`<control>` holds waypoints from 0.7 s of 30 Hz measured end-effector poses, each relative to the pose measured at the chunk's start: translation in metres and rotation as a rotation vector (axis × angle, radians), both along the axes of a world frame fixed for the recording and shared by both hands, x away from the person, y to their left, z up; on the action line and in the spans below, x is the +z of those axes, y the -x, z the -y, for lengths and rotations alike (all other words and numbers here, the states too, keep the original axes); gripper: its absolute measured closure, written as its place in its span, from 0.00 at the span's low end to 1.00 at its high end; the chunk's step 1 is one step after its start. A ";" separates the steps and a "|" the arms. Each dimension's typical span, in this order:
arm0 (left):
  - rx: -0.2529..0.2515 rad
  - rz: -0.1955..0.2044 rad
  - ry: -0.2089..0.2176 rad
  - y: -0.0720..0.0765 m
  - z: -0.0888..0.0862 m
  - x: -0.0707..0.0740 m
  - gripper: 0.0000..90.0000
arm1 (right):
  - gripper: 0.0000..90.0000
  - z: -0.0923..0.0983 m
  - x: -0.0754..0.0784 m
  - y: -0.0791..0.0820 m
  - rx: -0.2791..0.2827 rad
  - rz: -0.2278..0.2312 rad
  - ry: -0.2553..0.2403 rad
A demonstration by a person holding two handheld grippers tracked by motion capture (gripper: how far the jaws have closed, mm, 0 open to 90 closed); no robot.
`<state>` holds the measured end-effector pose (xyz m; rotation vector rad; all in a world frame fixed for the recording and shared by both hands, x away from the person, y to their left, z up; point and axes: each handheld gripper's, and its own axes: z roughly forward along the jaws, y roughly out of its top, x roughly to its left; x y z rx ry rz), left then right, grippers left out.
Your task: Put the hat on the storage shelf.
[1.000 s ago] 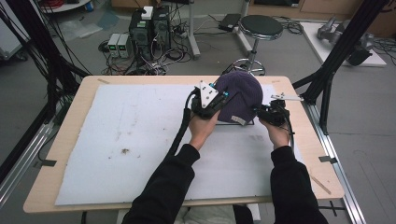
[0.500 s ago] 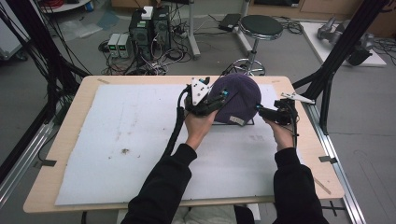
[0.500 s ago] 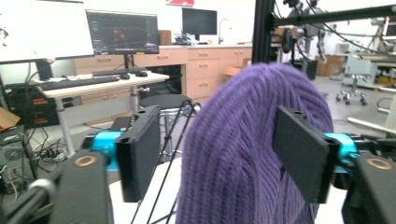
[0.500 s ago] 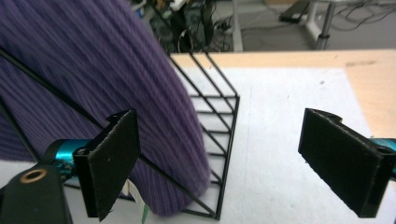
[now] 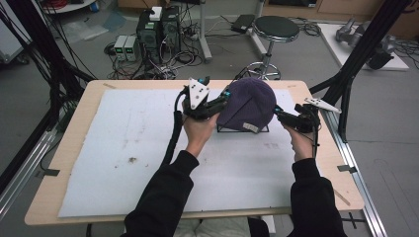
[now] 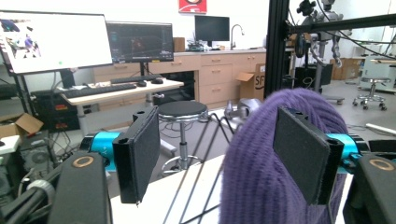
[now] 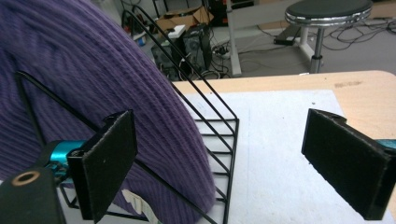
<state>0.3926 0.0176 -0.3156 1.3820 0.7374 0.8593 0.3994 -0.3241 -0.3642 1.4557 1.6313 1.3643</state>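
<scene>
Toward the far right of the table sits a purple knit beanie [image 5: 247, 103], draped over a black wire rack [image 5: 243, 130] that stands on the white foam sheet [image 5: 123, 148]. A pale label shows at the hat's lower hem. Both grippers have just let go of it: a second ago each was closed in against the hat's sides, and now their jaws have been opening and stand wide with nothing pressed between the pads. The left gripper [image 5: 222, 98] has drawn a little up and away at the hat's left side; in its own view the knit lies just behind one pad [image 6: 299, 156]. The right gripper [image 5: 284, 116] hangs just off the hat's right side, its jaws spread over bare foam beside the rack's wire corner [image 7: 231, 154]. Judging by this release, the hat seems placed on the rack and the dressing step looks done or nearly so.

Beneath the foam lies a light wooden tabletop [image 5: 89, 98]. Beyond it stand a round black stool [image 5: 275, 27], computer boxes [image 5: 158, 27] amid tangled cables on the grey floor, and black frame posts.
</scene>
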 end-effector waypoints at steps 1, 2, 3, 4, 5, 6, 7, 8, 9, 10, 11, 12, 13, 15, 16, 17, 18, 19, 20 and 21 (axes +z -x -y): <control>0.007 0.001 -0.001 0.003 -0.007 0.003 0.35 | 0.11 0.000 0.001 0.001 -0.004 0.006 0.000; 0.016 0.000 -0.004 0.006 -0.014 0.006 0.35 | 0.11 -0.001 0.002 0.003 -0.008 0.011 -0.001; 0.027 -0.001 -0.004 0.009 -0.022 0.009 0.35 | 0.11 -0.001 0.003 0.004 -0.010 0.017 0.000; 0.042 0.000 -0.007 0.013 -0.030 0.011 0.34 | 0.11 -0.001 0.004 0.006 -0.013 0.021 0.002; 0.053 0.002 -0.006 0.016 -0.036 0.013 0.34 | 0.11 -0.002 0.005 0.007 -0.018 0.024 0.004; 0.073 0.008 -0.013 0.021 -0.047 0.016 0.34 | 0.11 -0.003 0.005 0.009 -0.024 0.024 0.010; 0.094 0.011 -0.024 0.025 -0.056 0.018 0.33 | 0.11 -0.004 0.006 0.011 -0.025 0.020 0.027; 0.111 0.017 -0.026 0.028 -0.064 0.019 0.33 | 0.11 -0.005 0.008 0.013 -0.028 0.017 0.039; 0.131 0.023 -0.025 0.032 -0.074 0.020 0.33 | 0.11 -0.005 0.009 0.015 -0.030 0.020 0.052; 0.149 0.022 -0.019 0.036 -0.084 0.021 0.33 | 0.11 -0.005 0.011 0.019 -0.037 0.025 0.061; 0.167 0.020 -0.010 0.040 -0.095 0.022 0.32 | 0.11 -0.004 0.013 0.022 -0.045 0.030 0.063; 0.186 0.017 0.000 0.043 -0.105 0.023 0.32 | 0.11 -0.004 0.014 0.026 -0.051 0.042 0.064; 0.203 0.016 0.003 0.046 -0.115 0.023 0.31 | 0.11 -0.003 0.016 0.029 -0.059 0.057 0.065; 0.254 0.014 0.005 0.054 -0.131 0.022 0.28 | 0.11 -0.001 0.018 0.037 -0.072 0.083 0.071; 0.282 0.007 0.007 0.060 -0.141 0.021 0.26 | 0.11 -0.001 0.018 0.041 -0.077 0.091 0.072; 0.298 0.002 0.013 0.064 -0.148 0.020 0.26 | 0.11 -0.001 0.017 0.045 -0.082 0.104 0.085; 0.309 0.005 0.016 0.068 -0.154 0.019 0.24 | 0.11 -0.001 0.017 0.048 -0.086 0.097 0.090; 0.332 0.011 0.012 0.075 -0.163 0.017 0.24 | 0.11 -0.001 0.016 0.050 -0.086 0.096 0.093; 0.346 0.020 0.011 0.079 -0.168 0.016 0.23 | 0.11 0.000 0.015 0.055 -0.084 0.097 0.101; 0.363 0.030 0.005 0.084 -0.176 0.015 0.23 | 0.11 0.000 0.014 0.058 -0.085 0.102 0.103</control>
